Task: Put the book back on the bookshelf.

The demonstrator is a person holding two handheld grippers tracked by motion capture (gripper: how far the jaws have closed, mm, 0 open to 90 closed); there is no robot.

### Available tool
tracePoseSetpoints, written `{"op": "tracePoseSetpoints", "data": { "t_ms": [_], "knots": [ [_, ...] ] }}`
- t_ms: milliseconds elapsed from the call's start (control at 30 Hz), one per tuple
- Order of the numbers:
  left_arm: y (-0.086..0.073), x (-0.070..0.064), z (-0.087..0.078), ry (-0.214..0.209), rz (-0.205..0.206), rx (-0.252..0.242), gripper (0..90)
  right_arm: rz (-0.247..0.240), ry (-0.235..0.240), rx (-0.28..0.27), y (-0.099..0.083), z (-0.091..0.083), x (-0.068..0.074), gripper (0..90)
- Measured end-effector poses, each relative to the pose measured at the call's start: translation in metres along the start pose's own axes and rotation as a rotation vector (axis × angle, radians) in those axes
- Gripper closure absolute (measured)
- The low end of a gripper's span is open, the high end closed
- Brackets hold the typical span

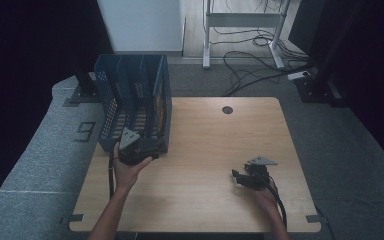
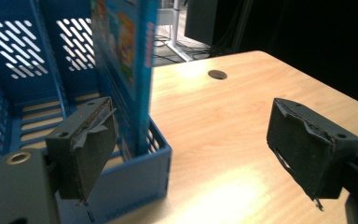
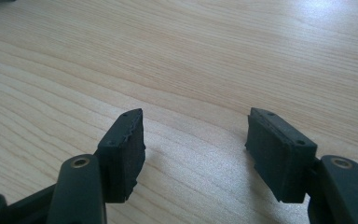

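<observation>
Apparently just after filing: left hand-held gripper [image 2: 191, 154] wide beside book [image 2: 123, 70] in blue rack [image 1: 132, 100]; right hand-held gripper [image 3: 196, 154] wide, empty, over bare surface [image 1: 210, 145]. Next: probably withdrawal.

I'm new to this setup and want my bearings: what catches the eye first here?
The blue slotted file rack at the table's far left corner stands out, with a colourful book upright in its rightmost slot. The left claw sits open at the rack's near end, and the right claw hangs open over bare wood.
</observation>
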State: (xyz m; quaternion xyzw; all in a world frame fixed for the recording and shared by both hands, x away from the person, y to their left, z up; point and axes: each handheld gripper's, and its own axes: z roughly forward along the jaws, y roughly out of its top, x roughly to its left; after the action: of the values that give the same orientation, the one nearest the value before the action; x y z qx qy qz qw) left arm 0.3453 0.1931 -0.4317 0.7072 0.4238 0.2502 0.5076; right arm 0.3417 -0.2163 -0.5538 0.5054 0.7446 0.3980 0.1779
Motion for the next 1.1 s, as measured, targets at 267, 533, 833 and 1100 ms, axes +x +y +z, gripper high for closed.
{"op": "tracePoseSetpoints", "data": {
  "t_ms": [267, 533, 833, 1100],
  "knots": [
    [-0.019, -0.018, -0.013, -0.068, 0.049, 0.047, 16.2, 0.0, -0.001, 0.0, 0.0, 0.0, 0.0, 36.0],
    [-0.05, -0.026, -0.013, -0.104, 0.024, 0.1, 17.4, 0.0, -0.001, 0.001, 0.0, 0.0, 0.0, 36.0],
    [-0.087, -0.029, -0.006, -0.109, 0.009, 0.202, 18.3, -0.003, -0.008, 0.002, 0.0, 0.0, 0.001, 35.9],
    [-0.103, -0.028, -0.002, -0.097, 0.013, 0.263, 18.4, -0.004, -0.008, 0.002, 0.0, 0.001, 0.001, 35.8]
  ]
}}
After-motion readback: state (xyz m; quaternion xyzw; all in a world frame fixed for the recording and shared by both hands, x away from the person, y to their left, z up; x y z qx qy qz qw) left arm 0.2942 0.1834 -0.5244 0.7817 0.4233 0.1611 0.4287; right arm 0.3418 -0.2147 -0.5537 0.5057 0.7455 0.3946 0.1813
